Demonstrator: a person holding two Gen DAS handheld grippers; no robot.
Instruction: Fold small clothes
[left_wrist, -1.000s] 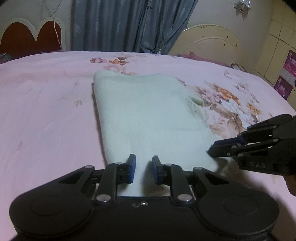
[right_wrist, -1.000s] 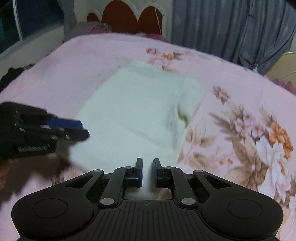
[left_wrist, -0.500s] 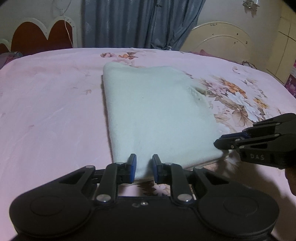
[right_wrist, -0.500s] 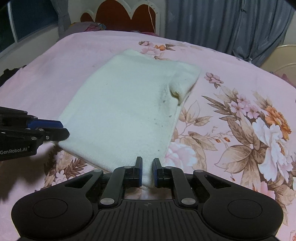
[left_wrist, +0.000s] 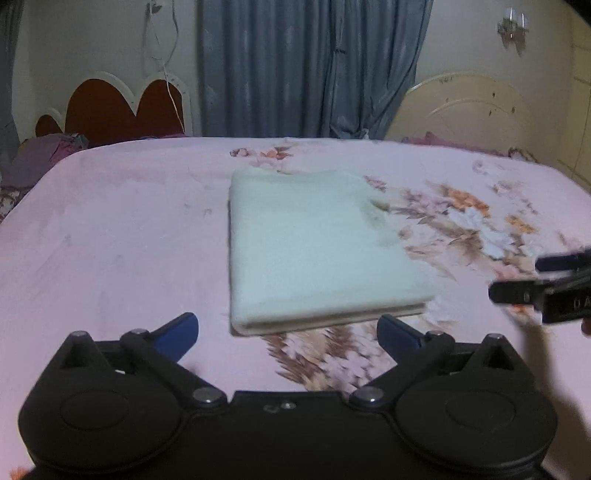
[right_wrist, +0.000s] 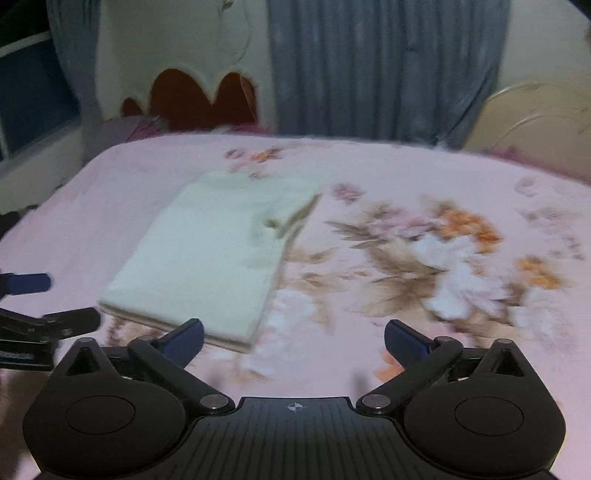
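With the left gripper (left_wrist: 287, 330) and right gripper (right_wrist: 293, 336) both spreading wide with nothing between them, the folded cloth (left_wrist: 314, 247) is lying on the bed (left_wrist: 110, 236), its loose side flap risking springing open.

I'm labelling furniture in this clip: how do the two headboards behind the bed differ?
The left headboard has dark red panels in a pale scalloped frame with several humps; the right headboard is cream all over, with one broad arch. A white cord hangs over the left headboard, none over the right headboard. Both stand past the pink floral bedspread, either side of the blue curtain.
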